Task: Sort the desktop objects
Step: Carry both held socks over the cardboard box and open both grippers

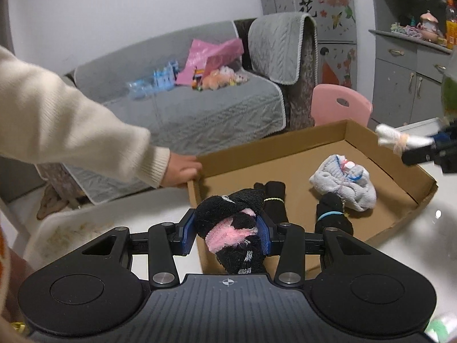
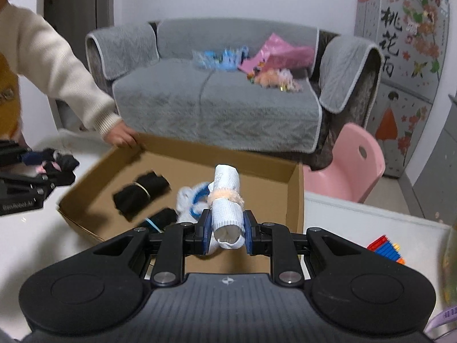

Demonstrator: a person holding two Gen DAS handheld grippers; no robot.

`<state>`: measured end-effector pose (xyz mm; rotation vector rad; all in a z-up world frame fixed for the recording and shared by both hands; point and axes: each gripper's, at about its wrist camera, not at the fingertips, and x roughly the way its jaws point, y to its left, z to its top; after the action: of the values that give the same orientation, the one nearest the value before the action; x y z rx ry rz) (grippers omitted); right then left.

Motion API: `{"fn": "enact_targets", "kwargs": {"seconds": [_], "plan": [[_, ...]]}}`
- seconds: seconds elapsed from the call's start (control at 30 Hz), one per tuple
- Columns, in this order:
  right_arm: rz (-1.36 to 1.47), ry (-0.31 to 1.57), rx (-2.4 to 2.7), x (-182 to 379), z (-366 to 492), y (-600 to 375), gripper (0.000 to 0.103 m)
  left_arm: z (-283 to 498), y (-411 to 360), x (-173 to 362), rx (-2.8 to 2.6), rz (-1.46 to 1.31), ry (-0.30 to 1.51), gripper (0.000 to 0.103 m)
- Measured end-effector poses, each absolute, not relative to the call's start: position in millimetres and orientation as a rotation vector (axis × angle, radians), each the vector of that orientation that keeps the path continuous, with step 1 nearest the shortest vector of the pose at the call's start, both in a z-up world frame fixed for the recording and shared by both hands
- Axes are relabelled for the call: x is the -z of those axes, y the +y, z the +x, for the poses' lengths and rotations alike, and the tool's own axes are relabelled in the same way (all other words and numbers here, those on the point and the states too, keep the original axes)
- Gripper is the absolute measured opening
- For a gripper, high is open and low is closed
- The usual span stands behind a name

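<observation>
Where the left wrist view looks down its own fingers, the left gripper (image 1: 227, 235) has its jaws clamped on a black and pink sock bundle (image 1: 232, 231), the blue pads pressing its sides. The bundle hangs over the near left edge of a shallow cardboard box (image 1: 385, 168) that sits on the white desk (image 1: 400, 257). Inside the box lie a black sock roll with a yellow band (image 1: 274, 200), a second black sock roll with a blue band (image 1: 332, 214) to its right, and a white sock bundle (image 1: 342, 185) touching that second roll. A hand (image 1: 182, 168) in a cream sleeve (image 1: 71, 120) grips the far left corner of the box. At the right edge, the right gripper (image 1: 428, 148) carries a white sock roll (image 1: 400, 138) above the box's far right side. A grey sofa (image 1: 200, 108) and a pink chair (image 1: 340, 105) stand beyond the desk.

In the right wrist view, the right gripper (image 2: 227, 235) has its jaws clamped on the white sock roll (image 2: 227, 200), which is tied with a peach band and points away over the near right part of the cardboard box (image 2: 297, 194). Below it lie the white sock bundle (image 2: 187, 203) and both black rolls (image 2: 140, 191) (image 2: 164, 217). At the left edge, the left gripper (image 2: 48, 168) holds the black and pink sock bundle (image 2: 57, 163) just beside the box's left wall. The hand (image 2: 120, 137) holds the far left corner. Coloured blocks (image 2: 385, 250) lie on the desk (image 2: 357, 223) at the right.
</observation>
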<state>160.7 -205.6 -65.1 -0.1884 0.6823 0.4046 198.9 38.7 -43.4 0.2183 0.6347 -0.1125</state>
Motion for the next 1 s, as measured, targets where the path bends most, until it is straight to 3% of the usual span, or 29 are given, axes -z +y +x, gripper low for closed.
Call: {"fn": "enact_targets", "kwargs": {"seconds": [0.53,1.0], "plan": [[-0.219,0.815,-0.396,105.2,165.9,-212.8,0.02,212.7,36.7,85.6,0.107,0.186,0.746,0.05],[-0.179,0.863,-0.47,107.7,92.7,-228.1,0.021,149.0,48.5,86.0,0.121,0.15,0.808,0.048]]}}
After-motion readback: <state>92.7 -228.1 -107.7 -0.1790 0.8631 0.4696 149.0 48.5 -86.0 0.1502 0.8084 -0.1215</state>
